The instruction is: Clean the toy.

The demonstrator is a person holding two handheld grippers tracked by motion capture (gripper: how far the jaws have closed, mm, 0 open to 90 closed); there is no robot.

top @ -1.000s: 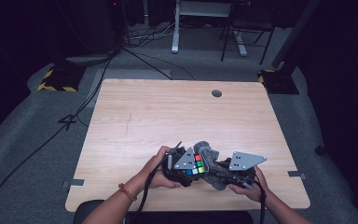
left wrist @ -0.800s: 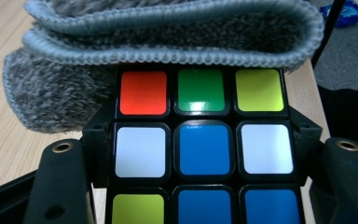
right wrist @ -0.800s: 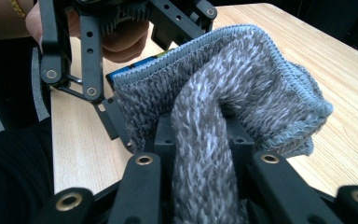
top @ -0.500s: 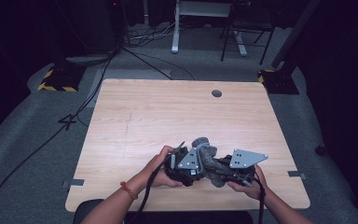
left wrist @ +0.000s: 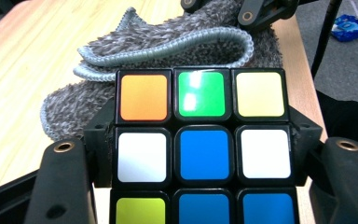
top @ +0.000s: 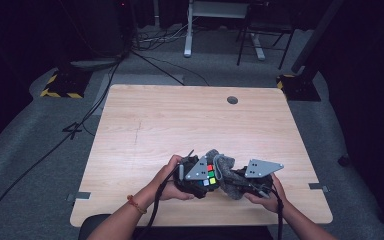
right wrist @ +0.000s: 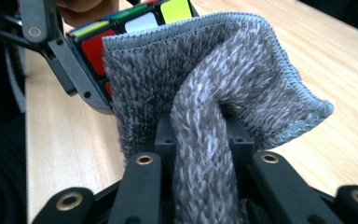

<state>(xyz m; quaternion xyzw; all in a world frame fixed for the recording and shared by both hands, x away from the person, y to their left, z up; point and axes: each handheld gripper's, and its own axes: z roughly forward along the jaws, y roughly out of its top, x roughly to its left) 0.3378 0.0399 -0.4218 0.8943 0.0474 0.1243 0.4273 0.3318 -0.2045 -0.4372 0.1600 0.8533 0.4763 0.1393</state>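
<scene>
Two grips | left gripper clamps cube | right gripper pinches cloth

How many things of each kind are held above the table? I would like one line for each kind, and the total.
Rubik's cube: 1, held in the left claw
Grey fluffy cloth: 1, pinched in the right claw
Total: 2

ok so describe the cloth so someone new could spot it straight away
On the wooden table, look at the near edge where the two hands meet. The grey cloth is pinched in the right gripper, against the puzzle cube; it alone is fuzzy, with a stitched hem.
</scene>
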